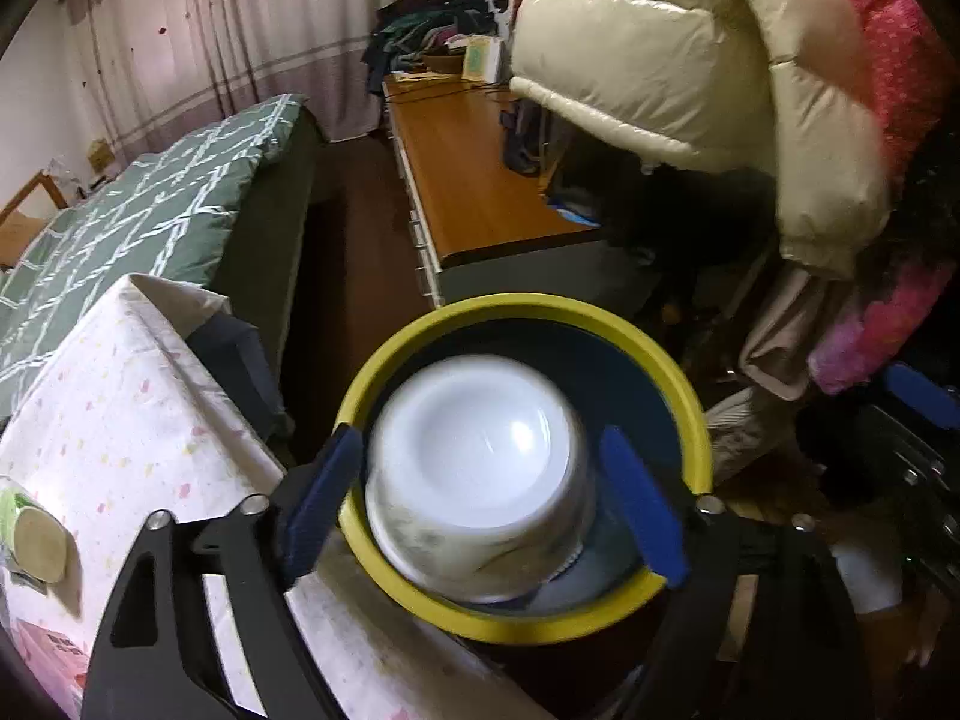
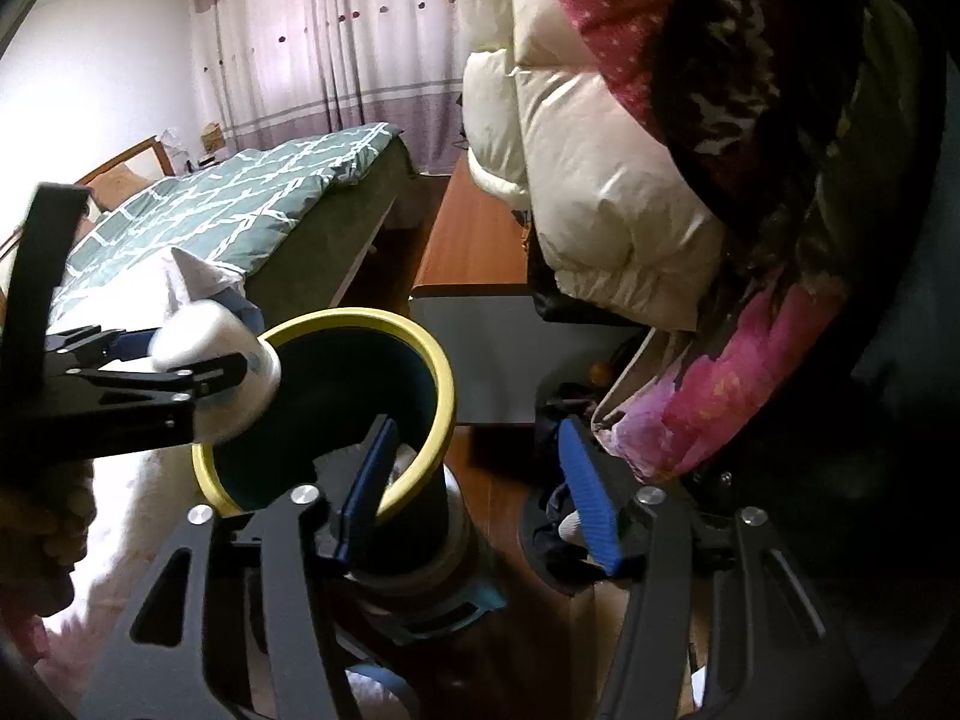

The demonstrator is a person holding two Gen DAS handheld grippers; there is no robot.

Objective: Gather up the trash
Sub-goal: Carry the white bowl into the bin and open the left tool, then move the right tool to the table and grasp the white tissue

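A white plastic cup (image 1: 480, 480), bottom towards the camera and motion-blurred, sits between the blue fingers of my left gripper (image 1: 486, 474), right over the mouth of a dark bin with a yellow rim (image 1: 678, 384). The fingers stand wide, just at the cup's sides; contact is unclear. In the right wrist view the cup (image 2: 240, 384) hangs at the left gripper's tip beside the bin rim (image 2: 444, 396). My right gripper (image 2: 480, 462) is open and empty, its left finger (image 2: 372, 480) inside the bin's rim.
A white spotted tablecloth (image 1: 138, 420) covers a table at left, with a small container (image 1: 36, 540) on it. A green quilted bed (image 1: 150, 204), a wooden desk (image 1: 480, 180) and hanging jackets (image 1: 690, 60) surround the bin.
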